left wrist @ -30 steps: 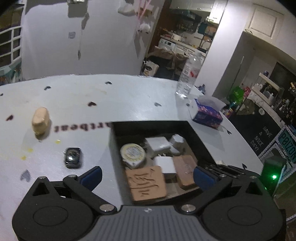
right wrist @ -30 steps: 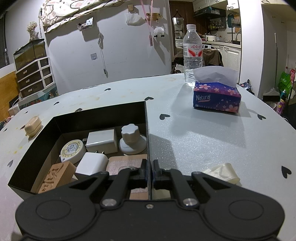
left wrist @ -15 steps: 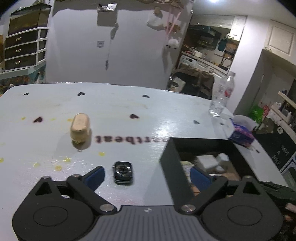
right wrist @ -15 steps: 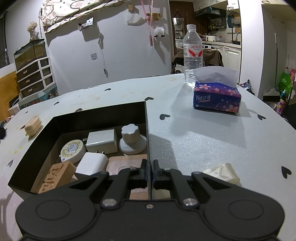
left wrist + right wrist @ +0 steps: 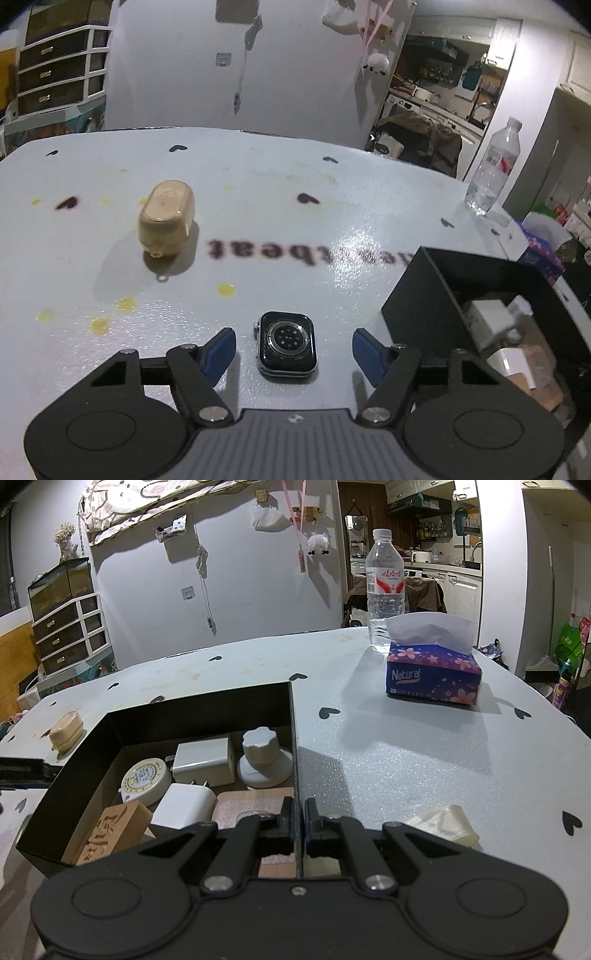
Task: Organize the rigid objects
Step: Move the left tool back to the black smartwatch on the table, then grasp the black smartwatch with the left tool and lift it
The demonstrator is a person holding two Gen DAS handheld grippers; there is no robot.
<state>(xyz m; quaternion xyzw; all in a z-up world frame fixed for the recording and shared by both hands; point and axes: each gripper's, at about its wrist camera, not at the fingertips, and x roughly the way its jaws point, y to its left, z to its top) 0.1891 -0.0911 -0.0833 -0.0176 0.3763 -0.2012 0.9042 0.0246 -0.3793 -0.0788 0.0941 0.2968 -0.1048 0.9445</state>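
Smartwatch body (image 5: pixel 287 344) lies face-down on the bench (image 5: pixel 295 206) between the left gripper (image 5: pixel 294 350)'s closing, unclenched fingers (image 5: pixel 220 349), which should centre squarely before pinching its sides; right fingers (image 5: pixel 284 821) clench the black box (image 5: pixel 184 709)'s wall.

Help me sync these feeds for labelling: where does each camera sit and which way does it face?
Left wrist: on the left gripper, looking down at the watch between its open, closing jaws; table beyond.
Right wrist: on the right gripper, shut on the box wall, facing bottle and tissues.
Shared: box, bottle, tissues, tan case.
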